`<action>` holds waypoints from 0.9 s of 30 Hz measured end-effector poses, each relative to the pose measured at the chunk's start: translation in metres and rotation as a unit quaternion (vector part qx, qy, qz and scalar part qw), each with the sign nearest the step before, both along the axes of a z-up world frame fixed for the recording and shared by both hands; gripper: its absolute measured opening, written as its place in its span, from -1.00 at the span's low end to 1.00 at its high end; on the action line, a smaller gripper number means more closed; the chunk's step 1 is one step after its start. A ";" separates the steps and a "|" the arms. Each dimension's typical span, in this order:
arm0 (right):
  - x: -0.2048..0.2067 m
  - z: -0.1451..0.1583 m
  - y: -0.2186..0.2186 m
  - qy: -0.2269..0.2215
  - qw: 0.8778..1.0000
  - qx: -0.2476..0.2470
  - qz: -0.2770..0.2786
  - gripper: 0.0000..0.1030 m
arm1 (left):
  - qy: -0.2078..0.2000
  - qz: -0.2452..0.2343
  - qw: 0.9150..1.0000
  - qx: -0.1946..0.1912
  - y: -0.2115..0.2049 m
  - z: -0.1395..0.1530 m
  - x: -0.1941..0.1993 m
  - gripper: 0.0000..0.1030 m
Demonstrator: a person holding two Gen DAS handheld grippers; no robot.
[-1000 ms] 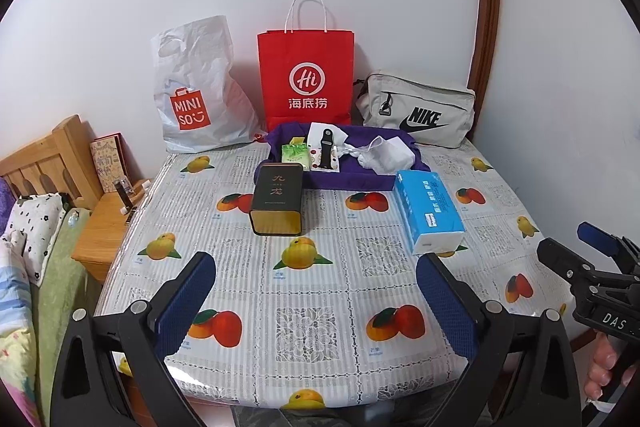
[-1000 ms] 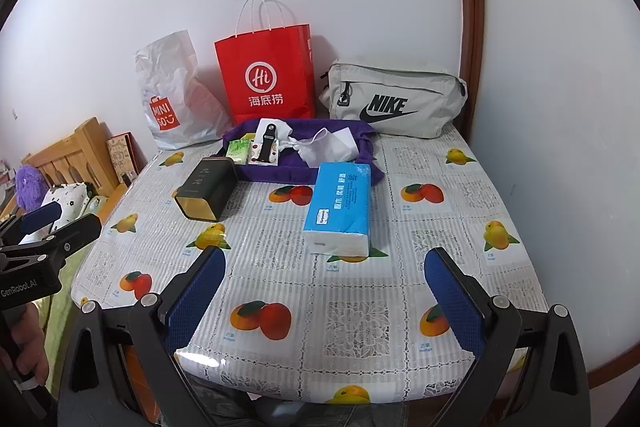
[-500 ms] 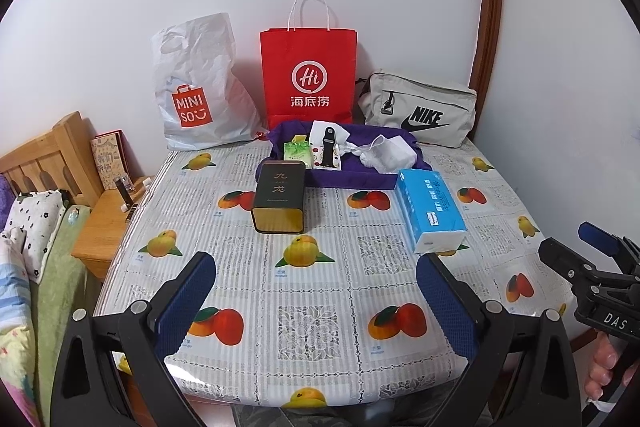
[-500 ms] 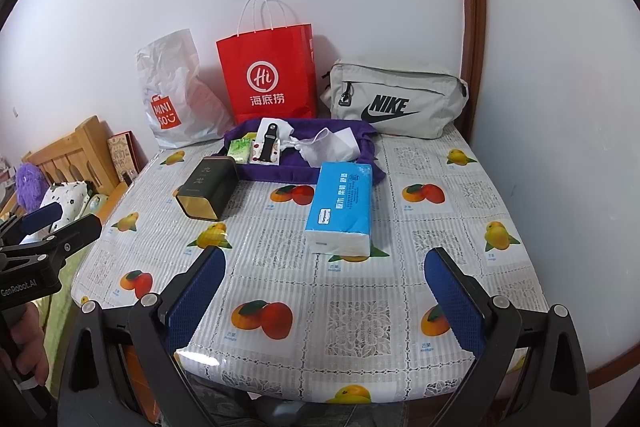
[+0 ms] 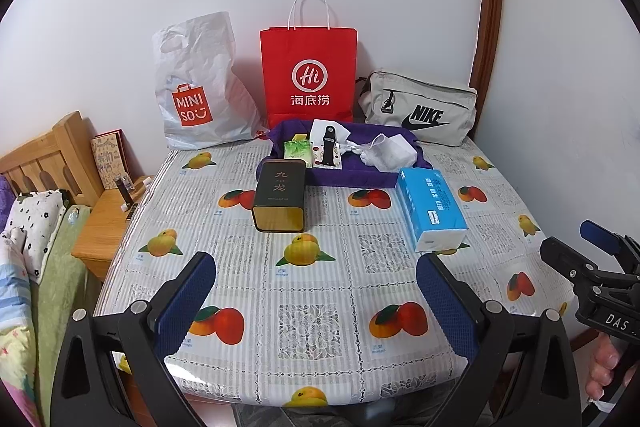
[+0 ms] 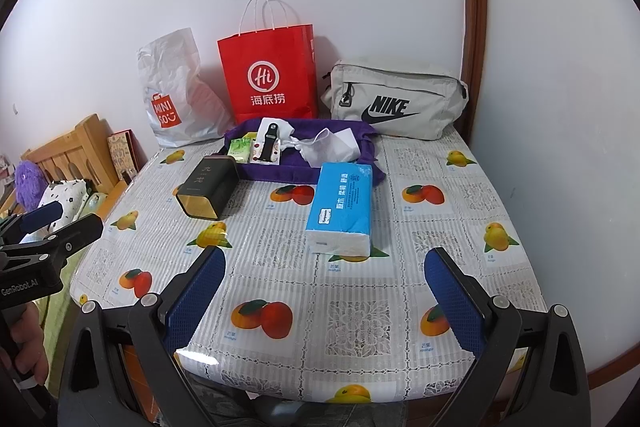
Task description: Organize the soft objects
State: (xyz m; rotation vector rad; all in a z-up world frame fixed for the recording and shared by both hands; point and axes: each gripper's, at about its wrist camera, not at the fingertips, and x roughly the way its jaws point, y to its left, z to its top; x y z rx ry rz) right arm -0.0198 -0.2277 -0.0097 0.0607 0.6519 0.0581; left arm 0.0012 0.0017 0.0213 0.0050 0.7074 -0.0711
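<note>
A blue tissue pack (image 5: 432, 207) (image 6: 342, 207) lies on the fruit-print table, right of centre. Behind it a purple cloth (image 5: 360, 173) (image 6: 292, 167) carries a white crumpled cloth (image 5: 390, 151) (image 6: 332, 147), a green packet (image 5: 297, 151) and a black watch strap on a card (image 5: 329, 151). A dark tea tin (image 5: 280, 195) (image 6: 208, 191) lies on its side at left. My left gripper (image 5: 316, 303) and my right gripper (image 6: 326, 301) are both open and empty, held above the table's near edge.
A white Miniso bag (image 5: 196, 87), a red paper bag (image 5: 308, 71) and a grey Nike pouch (image 5: 420, 111) stand against the back wall. A wooden nightstand (image 5: 104, 227) and a bed (image 5: 24, 267) lie left of the table. A wall closes the right side.
Both views have shifted very slightly. Nothing on the table has moved and both grippers stay open.
</note>
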 end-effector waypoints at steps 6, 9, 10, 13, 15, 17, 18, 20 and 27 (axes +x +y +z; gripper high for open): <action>0.000 0.000 0.000 0.000 1.000 0.000 0.001 0.92 | 0.000 0.001 1.000 0.000 0.000 -0.001 0.000 0.97; 0.000 0.000 0.001 0.000 1.000 -0.002 0.003 0.92 | 0.000 0.000 1.000 0.000 0.001 -0.002 0.000 0.97; 0.000 0.000 0.000 0.000 1.000 -0.002 0.003 0.92 | 0.001 0.000 1.000 0.000 0.001 -0.001 0.000 0.97; -0.001 -0.001 0.000 0.000 1.000 -0.001 0.003 0.92 | 0.001 0.000 1.000 0.000 0.002 -0.002 0.000 0.97; -0.001 -0.001 0.000 0.000 1.000 -0.003 0.004 0.92 | 0.002 0.001 1.000 0.001 0.003 -0.005 -0.001 0.97; -0.001 -0.001 0.000 0.000 1.000 -0.001 0.005 0.92 | 0.002 0.000 1.000 0.002 0.004 -0.005 -0.002 0.97; 0.000 -0.001 0.000 0.001 1.000 -0.001 0.005 0.92 | 0.002 0.002 1.000 0.002 0.002 -0.005 -0.001 0.97; 0.000 -0.001 0.000 0.002 1.000 -0.002 0.005 0.92 | 0.002 0.003 1.000 0.001 0.003 -0.005 -0.002 0.97; 0.000 -0.002 0.000 0.001 1.000 -0.002 0.006 0.92 | 0.003 0.003 1.000 0.001 0.003 -0.005 -0.001 0.97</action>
